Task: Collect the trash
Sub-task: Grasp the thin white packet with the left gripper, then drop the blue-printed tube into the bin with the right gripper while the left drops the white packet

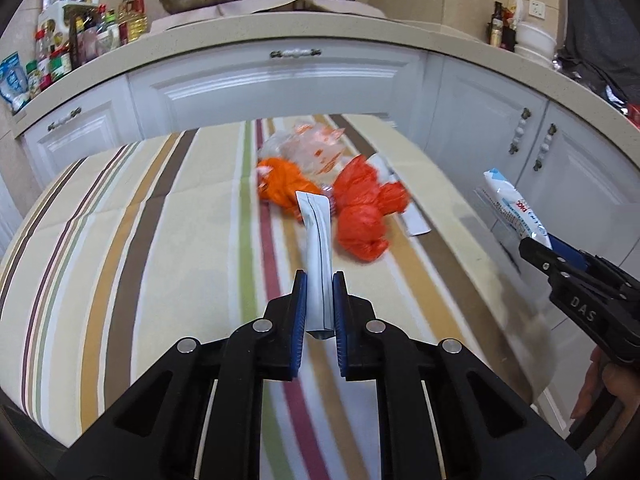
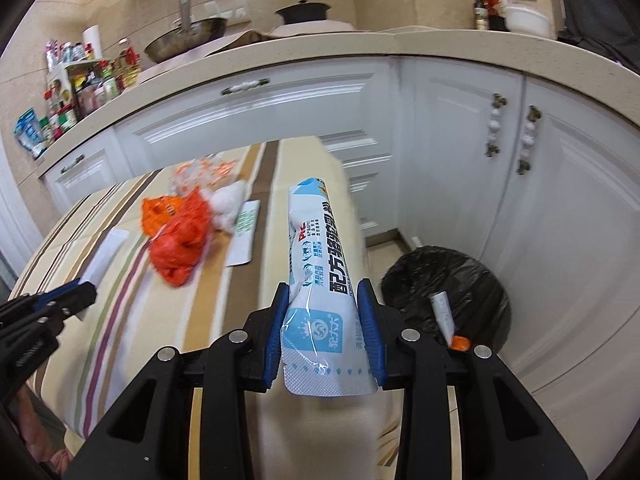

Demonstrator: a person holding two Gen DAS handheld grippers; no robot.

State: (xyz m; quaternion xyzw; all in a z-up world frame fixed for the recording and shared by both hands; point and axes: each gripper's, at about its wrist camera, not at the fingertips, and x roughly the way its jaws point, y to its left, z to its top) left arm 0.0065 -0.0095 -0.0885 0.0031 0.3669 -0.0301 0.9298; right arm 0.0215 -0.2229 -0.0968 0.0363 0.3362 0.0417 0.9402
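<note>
My left gripper [image 1: 319, 280] is shut on a long white paper packet [image 1: 318, 240] and holds it above the striped tablecloth [image 1: 140, 220]. My right gripper [image 2: 323, 292] is shut on a blue-and-white plastic wrapper [image 2: 320, 264], held past the table's right edge; it also shows in the left wrist view [image 1: 516, 204]. Crumpled orange-red bags [image 1: 360, 212] and a clear printed bag [image 1: 312, 148] lie mid-table, with a white paper slip [image 2: 244, 236] beside them. A bin with a black liner [image 2: 448, 296] stands on the floor to the right, with some trash inside.
White cabinets [image 1: 280, 84] stand close behind the table. The countertop [image 1: 240, 32] above holds a wok, a black pot and many bottles. My left gripper shows at the left edge of the right wrist view [image 2: 60, 300].
</note>
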